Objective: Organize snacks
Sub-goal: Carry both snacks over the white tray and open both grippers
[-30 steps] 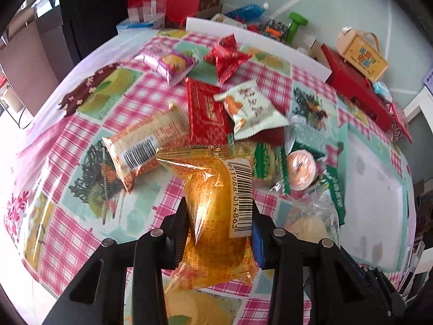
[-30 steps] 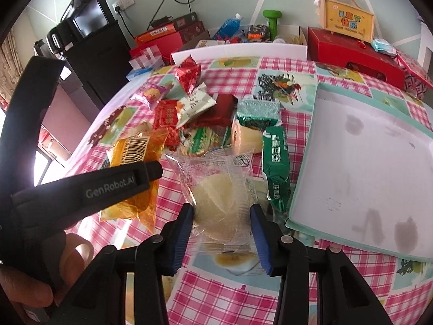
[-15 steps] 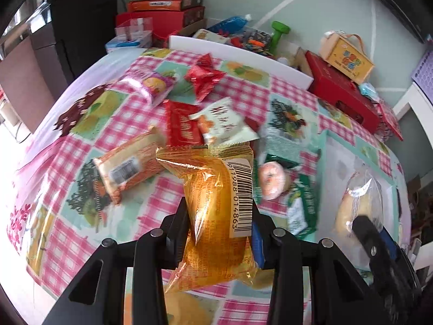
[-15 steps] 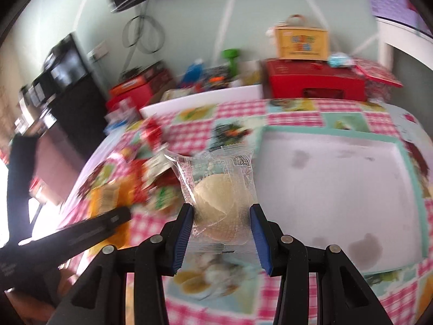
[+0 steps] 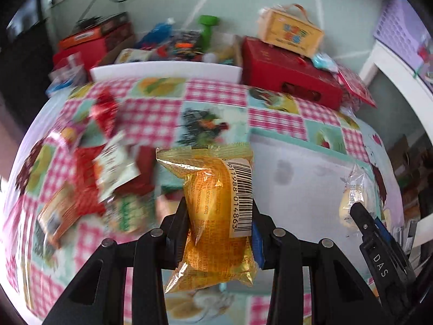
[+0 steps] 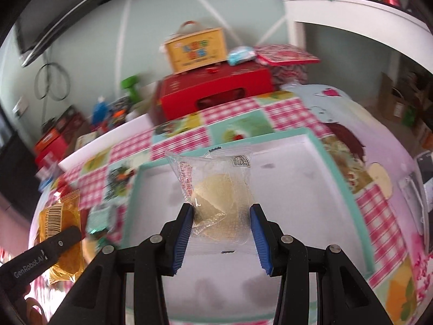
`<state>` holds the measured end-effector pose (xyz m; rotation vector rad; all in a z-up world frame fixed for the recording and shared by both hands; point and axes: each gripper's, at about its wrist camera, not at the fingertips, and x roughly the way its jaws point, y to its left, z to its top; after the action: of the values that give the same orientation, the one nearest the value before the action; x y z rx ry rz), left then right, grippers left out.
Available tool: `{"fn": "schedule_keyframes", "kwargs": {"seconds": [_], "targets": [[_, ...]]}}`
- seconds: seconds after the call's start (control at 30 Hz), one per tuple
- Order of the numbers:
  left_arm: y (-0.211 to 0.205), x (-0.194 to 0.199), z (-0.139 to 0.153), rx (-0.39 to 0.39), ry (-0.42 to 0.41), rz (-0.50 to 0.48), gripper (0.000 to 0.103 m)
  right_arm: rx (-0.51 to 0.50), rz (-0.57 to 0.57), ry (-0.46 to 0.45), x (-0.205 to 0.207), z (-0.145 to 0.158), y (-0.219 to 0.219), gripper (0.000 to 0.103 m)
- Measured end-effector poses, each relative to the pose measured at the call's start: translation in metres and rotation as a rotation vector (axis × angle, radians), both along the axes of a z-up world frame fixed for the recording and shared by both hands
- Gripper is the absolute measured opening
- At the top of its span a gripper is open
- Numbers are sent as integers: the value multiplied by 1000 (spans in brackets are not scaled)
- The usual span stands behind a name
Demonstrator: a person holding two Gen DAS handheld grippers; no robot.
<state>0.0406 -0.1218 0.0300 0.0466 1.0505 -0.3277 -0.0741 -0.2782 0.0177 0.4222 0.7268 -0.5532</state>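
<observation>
While the left gripper grips a yellow snack packet between its fingers, the pads press on both sides of the wrapper, and the packet stands upright with its barcode strip facing the camera. In the left wrist view this packet hangs above the near left edge of the white tray, the shallow tray with a teal rim that lies on the checked tabletop. Left of the tray lies a blurred heap of loose snacks in red, green and white wrappers, resting on the tabletop. The right gripper has its blue-padded fingers closed on a clear packet holding a pale round cake; its pads touch the wrapper on both sides. Seen from the right wrist, the clear packet is above the middle of the tray, whose floor is bare apart from a few grey marks. Beyond the tray's far edge, a red box stands at the tabletop's end with a yellow carry box on top of it. A white board lies along the far edge of the tabletop, left of the red box
</observation>
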Motion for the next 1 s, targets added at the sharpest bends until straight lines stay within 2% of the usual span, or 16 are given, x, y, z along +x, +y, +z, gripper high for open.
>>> {"fn": "schedule_keyframes", "kwargs": {"seconds": [0.13, 0.37, 0.7, 0.9, 0.93, 0.97, 1.0], "targets": [[-34, 12, -11, -2, 38, -53, 41, -32, -55, 46, 7, -7, -21, 46], [-79, 28, -26, 5, 36, -116, 41, -38, -102, 46, 13, -13, -48, 47], [-110, 49, -47, 36, 47, -134, 41, -21, -126, 75, 27, -34, -70, 47], [-123, 52, -59, 60, 61, -145, 42, -37, -108, 92, 32, -32, -68, 48], [-123, 51, -58, 62, 57, -146, 50, -35, -105, 91, 31, -30, -68, 49], [-123, 50, -57, 62, 53, -145, 66, -35, -104, 87, 31, -28, -68, 52], [-122, 49, -54, 61, 47, -141, 74, -36, -100, 82, 30, -25, -67, 61]]}}
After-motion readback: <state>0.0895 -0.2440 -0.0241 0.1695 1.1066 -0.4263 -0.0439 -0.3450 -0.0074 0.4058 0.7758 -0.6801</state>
